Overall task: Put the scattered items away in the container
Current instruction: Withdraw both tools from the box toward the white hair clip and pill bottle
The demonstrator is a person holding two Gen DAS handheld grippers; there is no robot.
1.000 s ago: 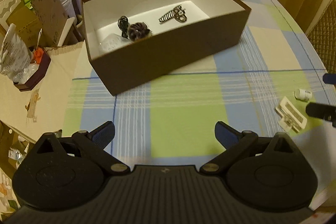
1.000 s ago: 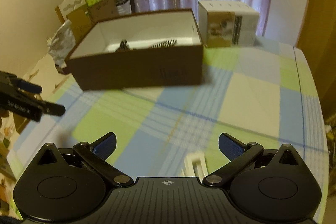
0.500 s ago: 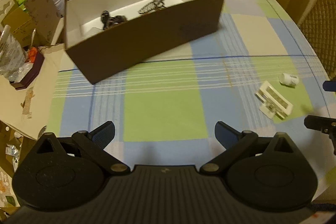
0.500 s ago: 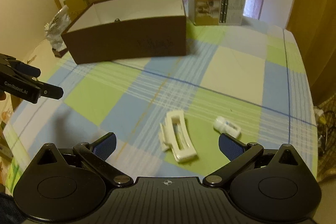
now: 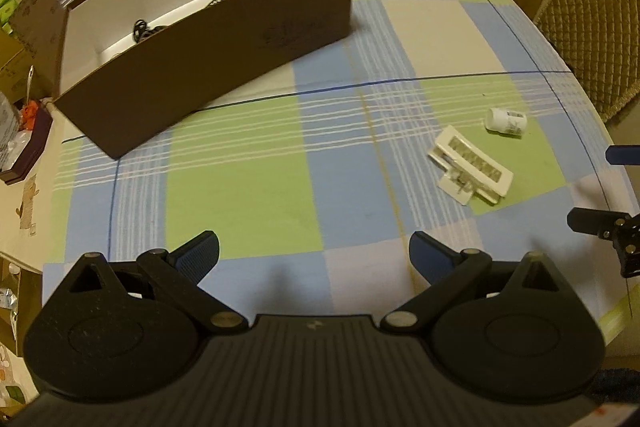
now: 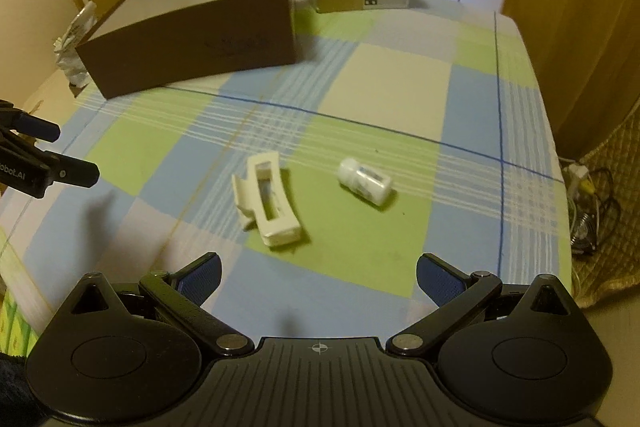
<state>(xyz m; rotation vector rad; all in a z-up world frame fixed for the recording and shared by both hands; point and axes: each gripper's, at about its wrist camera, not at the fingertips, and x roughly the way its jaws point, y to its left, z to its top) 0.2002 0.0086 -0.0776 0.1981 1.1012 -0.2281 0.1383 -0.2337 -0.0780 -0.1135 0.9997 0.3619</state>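
With the right tongs [image 6: 318,277] spread wide and empty at the frame's bottom and the left tongs [image 5: 314,257] likewise apart, the white hair clip [image 6: 268,205] at centre frame on the bench [image 6: 384,87] looks light, stiff, slippery plastic, best pinched across its long rails, then carried to the brown box [image 6: 192,39] at upper left.

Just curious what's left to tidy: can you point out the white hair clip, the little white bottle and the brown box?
white hair clip [image 6: 269,202]: right wrist view, its frame.
little white bottle [image 6: 364,181]: right wrist view, its labelled side.
brown box [image 5: 224,67]: left wrist view, front wall.
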